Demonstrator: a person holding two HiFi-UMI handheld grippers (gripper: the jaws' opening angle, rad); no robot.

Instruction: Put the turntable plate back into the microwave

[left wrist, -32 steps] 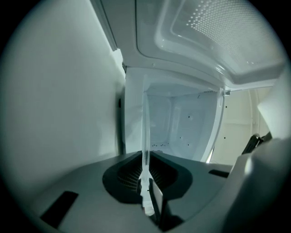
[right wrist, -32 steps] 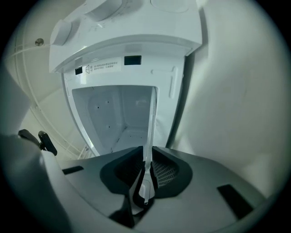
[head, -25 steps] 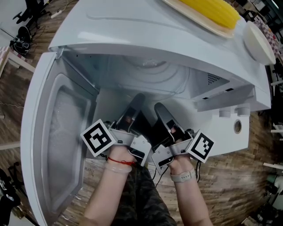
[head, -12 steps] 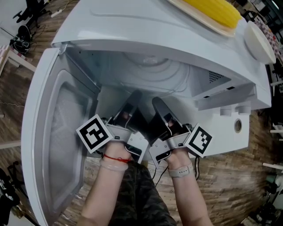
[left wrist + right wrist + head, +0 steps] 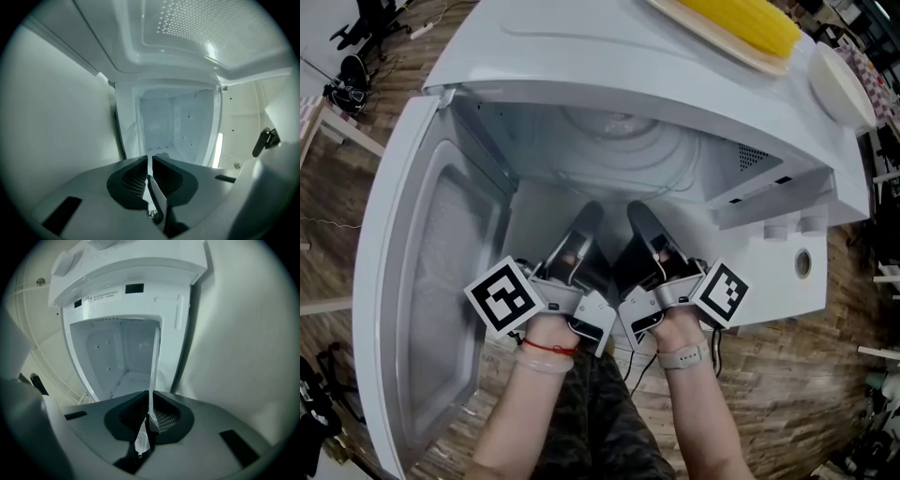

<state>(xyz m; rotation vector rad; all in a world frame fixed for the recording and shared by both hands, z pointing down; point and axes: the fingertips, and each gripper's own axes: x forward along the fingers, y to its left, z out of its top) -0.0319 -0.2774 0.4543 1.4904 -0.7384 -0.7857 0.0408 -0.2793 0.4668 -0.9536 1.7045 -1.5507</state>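
Gripping the near rim of the plate (image 5: 623,141), the left claw (image 5: 149,165) and right claw (image 5: 150,401) are both closed on glass. The plate is held at 12 o'clock, partly inside the microwave (image 5: 581,56). Slippage is judged possible, since only a thin rim is pinched.
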